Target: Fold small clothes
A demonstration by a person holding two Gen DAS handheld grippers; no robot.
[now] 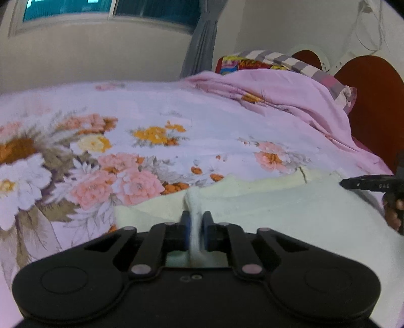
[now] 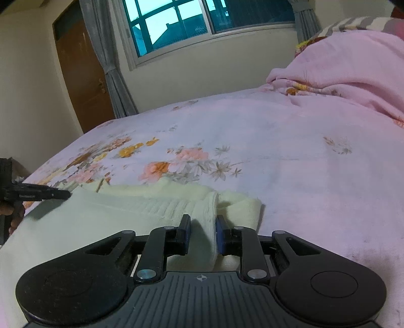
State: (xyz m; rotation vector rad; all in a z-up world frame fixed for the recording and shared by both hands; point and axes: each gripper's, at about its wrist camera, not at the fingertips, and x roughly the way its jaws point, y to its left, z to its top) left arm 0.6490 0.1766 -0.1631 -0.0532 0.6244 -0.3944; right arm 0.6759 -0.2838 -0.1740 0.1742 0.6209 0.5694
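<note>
A pale cream knit garment point(image 1: 290, 209) lies flat on the floral bedsheet point(image 1: 176, 121). My left gripper point(image 1: 197, 220) is shut on a raised fold at the garment's left edge. In the right wrist view the same garment point(image 2: 88, 222) shows its ribbed hem. My right gripper point(image 2: 203, 224) has a fold of that hem between its blue pads point(image 2: 219, 234), but a gap shows beside the left pad. Each gripper appears at the edge of the other's view: the right gripper point(image 1: 366, 184), the left gripper point(image 2: 38, 194).
A bunched pink blanket point(image 1: 290, 96) and striped pillows point(image 1: 290, 59) lie at the head of the bed by a red-brown headboard point(image 1: 373, 106). A window point(image 2: 202, 22), grey curtains point(image 2: 111, 63) and a brown door point(image 2: 80, 75) stand beyond the bed.
</note>
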